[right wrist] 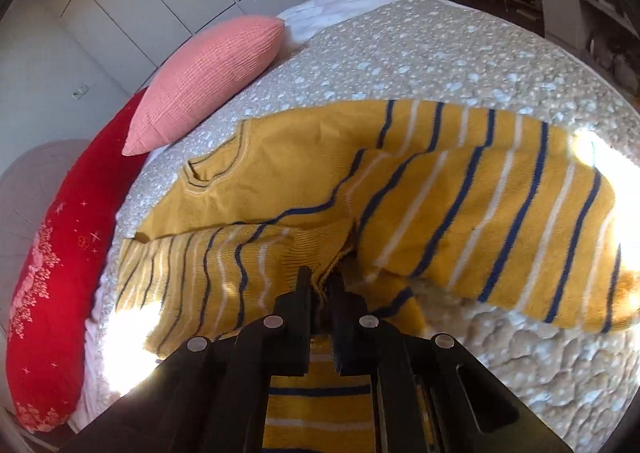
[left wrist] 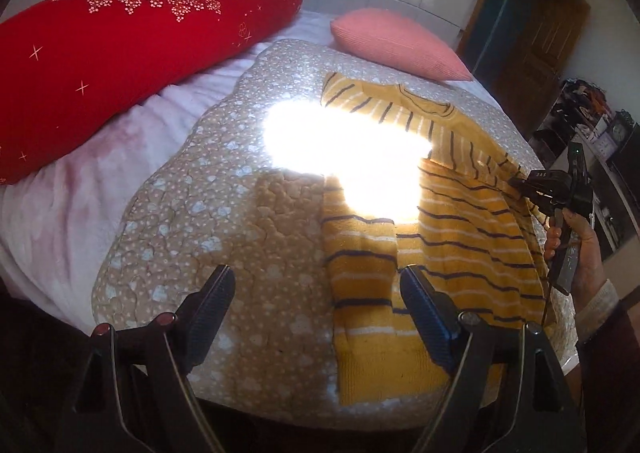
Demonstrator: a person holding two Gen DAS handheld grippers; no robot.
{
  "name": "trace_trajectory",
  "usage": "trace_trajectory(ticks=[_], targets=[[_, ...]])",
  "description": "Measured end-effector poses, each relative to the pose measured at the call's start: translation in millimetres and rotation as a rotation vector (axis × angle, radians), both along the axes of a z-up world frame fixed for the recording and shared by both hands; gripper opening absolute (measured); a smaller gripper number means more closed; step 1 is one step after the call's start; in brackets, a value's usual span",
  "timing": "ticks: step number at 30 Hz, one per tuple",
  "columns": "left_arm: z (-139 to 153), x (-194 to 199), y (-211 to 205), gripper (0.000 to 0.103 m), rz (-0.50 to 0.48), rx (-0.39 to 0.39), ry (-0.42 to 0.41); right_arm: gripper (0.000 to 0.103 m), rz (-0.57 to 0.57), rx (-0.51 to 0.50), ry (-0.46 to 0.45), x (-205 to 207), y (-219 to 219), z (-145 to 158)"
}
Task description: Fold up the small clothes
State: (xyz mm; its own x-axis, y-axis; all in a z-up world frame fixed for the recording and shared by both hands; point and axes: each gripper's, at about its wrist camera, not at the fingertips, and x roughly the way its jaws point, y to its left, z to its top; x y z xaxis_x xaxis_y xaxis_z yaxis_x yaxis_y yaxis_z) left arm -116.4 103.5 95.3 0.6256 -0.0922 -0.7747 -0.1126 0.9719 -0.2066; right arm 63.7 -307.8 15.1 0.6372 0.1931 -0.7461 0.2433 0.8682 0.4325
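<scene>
I have the yellow knitted sweater with navy and white stripes spread on the beige quilted bedspread, toward the bed's right side as my left camera sees it, below the pink ribbed pillow and the red flowered pillow. My right tool is pinched nearly shut on a bunched fold of the knit near a sleeve cuff. My left tool stands wide, holding nothing, over the near hem. I judge the knit soft, light and floppy; it will sag and stretch, so I'd take it at ribbed hems or cuffs.
</scene>
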Motion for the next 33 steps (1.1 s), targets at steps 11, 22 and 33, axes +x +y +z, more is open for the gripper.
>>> trace_trajectory(ticks=[11, 22, 33], targets=[[-8.5, 14.7, -49.0, 0.084, -0.107, -0.012, 0.025, 0.039, -0.233, 0.337, -0.128, -211.4, -117.5, -21.0], [-4.4, 11.9, -105.7, 0.084, -0.236, 0.036, 0.022, 0.046, -0.674, 0.496, -0.209, -285.8, -217.9, -44.3], [12.6, 24.9, -69.8, 0.084, -0.185, 0.041, -0.031, 0.005, -0.694, 0.127, -0.193, -272.1, -264.5, 44.3]])
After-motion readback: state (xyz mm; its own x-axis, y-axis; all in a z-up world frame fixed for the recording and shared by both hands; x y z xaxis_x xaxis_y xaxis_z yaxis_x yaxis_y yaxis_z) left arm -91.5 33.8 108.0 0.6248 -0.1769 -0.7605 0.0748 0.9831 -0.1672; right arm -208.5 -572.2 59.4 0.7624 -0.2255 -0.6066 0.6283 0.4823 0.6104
